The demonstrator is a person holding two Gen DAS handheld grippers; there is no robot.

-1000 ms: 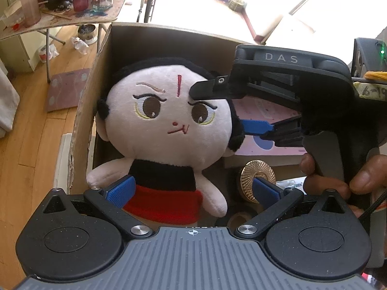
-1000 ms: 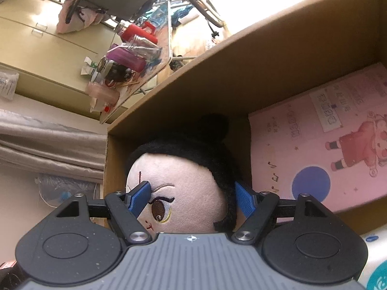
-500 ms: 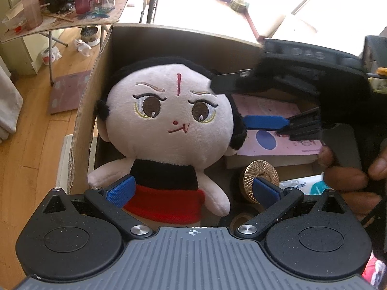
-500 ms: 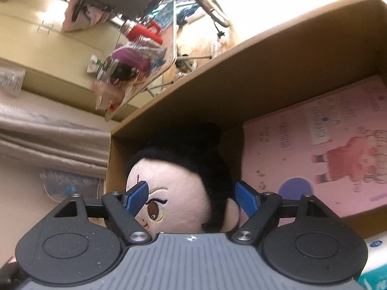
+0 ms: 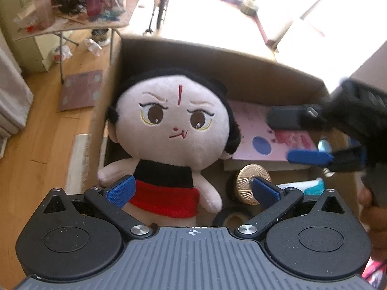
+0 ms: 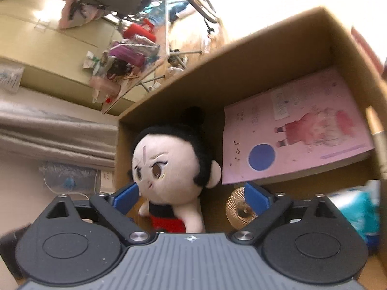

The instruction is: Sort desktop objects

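The plush doll (image 5: 174, 130) sits upright in the cardboard box (image 5: 241, 72), leaning into the box's corner at about ten o'clock, its big pale head under black hair and its red skirt toward the near side. At its three o'clock a pink book (image 5: 256, 140) lies flat on the box floor, and a gold ribbed disc (image 5: 249, 181) stands just near of the book, beside the doll's arm. A black tape roll (image 5: 229, 217) lies at five o'clock from the doll.

The left hand-held gripper (image 5: 191, 191) hangs over the doll's skirt with its blue pads spread wide, touching nothing. The right hand-held gripper (image 6: 191, 195) has just been opening; its jaws stand wide apart and empty, clear of the doll's head, off at the box's three o'clock edge.
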